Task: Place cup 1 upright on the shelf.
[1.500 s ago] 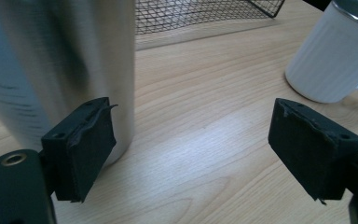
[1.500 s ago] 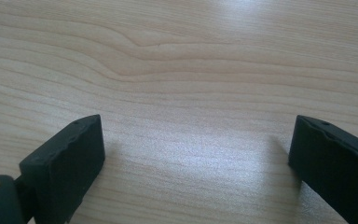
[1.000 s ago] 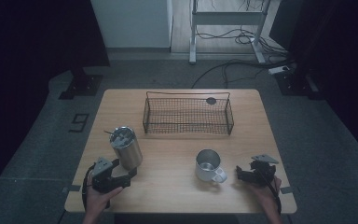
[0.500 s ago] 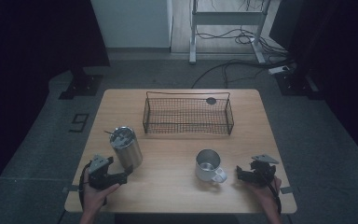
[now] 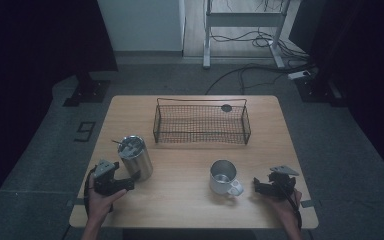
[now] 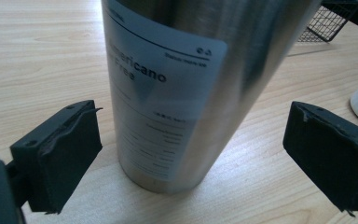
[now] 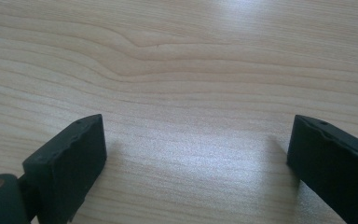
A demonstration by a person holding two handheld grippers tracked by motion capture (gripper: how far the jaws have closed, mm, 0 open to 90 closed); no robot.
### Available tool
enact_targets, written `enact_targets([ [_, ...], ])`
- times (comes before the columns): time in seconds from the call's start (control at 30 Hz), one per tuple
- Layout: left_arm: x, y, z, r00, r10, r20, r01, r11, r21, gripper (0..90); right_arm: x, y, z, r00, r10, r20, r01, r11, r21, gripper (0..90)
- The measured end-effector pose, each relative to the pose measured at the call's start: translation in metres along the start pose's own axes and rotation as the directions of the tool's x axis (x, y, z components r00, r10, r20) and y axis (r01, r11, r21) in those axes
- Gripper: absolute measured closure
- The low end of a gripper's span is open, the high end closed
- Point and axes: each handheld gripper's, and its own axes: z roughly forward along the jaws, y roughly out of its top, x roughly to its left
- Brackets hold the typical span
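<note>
Landmark: the wire basket (image 5: 201,121) at the far middle of the table (image 5: 190,205) is taken as reference for all places.

Steel tumbler (image 5: 135,157): it is seen upright on the wood, nearer the person than the basket and off the basket's left end. A lid with a small tab is seen on top. In the left gripper view a printed label is shown on the tumbler's (image 6: 191,88) wall.

Left gripper (image 5: 130,181): it is held just on the near-left side of the tumbler. Its jaws have just been opening and are now spread wide; the tumbler stands between and beyond them, with clear gaps to both pads, so nothing is gripped.

Mug (image 5: 223,177): a metal mug with a white handle is set near the person, below the basket's right half.

Right gripper (image 5: 256,186): it is rested low beside the mug, on the side away from the tumbler. Its jaws have just been closing slightly, yet are kept wide over bare wood.

Step in hand: the tumbler is judged to be freshly released, or lined up for a regrip.

Next move: if the basket is the goal, the left pads must be pushed forward around the tumbler's wall, squared to it, and closed before any lift.
</note>
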Motion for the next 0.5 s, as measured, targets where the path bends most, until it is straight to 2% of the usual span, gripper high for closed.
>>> enact_targets([
  [0.5,0.001,0.014,0.007,1.0,-0.005,-0.002,0.005,1.0,-0.004,1.9,0.0,0.0,0.0,1.0,0.0,0.0,0.0,1.0,-0.002,4.7],
])
